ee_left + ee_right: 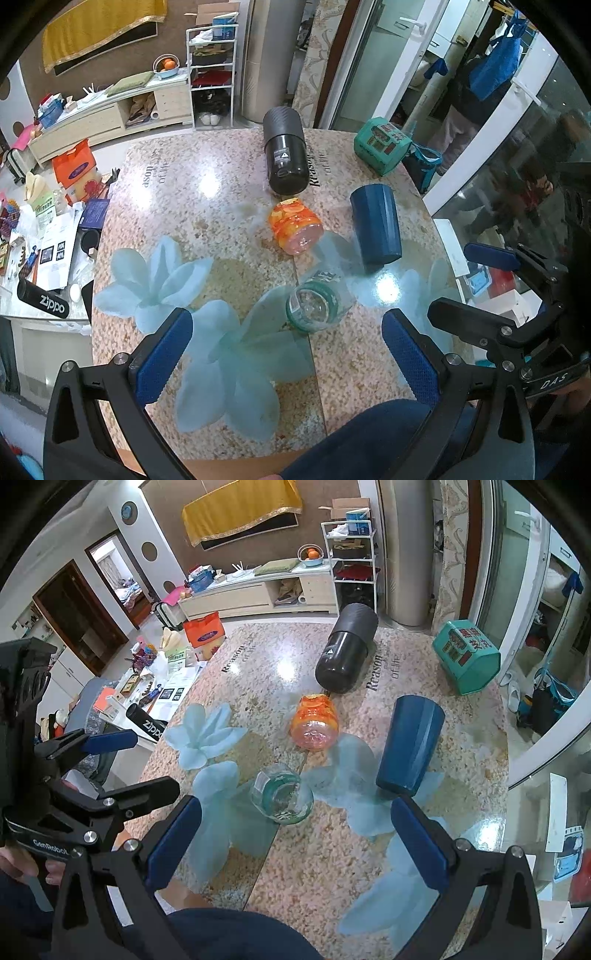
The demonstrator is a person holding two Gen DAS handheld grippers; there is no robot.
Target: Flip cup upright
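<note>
Several cups lie on their sides on the speckled table (207, 206): a clear glass with a teal rim (317, 302), an orange patterned cup (295, 230), a dark blue cup (376, 225) and a large black flask (284, 155). My left gripper (288, 354) is open and empty, just in front of the clear glass. My right gripper (295, 849) is open and empty, above the table's near edge, with the clear glass (282, 794) just beyond it. The orange cup (314, 722), blue cup (410, 744) and black flask (345, 651) lie farther back. Each gripper shows in the other's view.
A teal box (382, 146) stands at the table's far right corner. A cluttered side table with a black Zippo case (42, 299) and papers is on the left. A glass door and a white shelf rack (212, 74) are behind the table.
</note>
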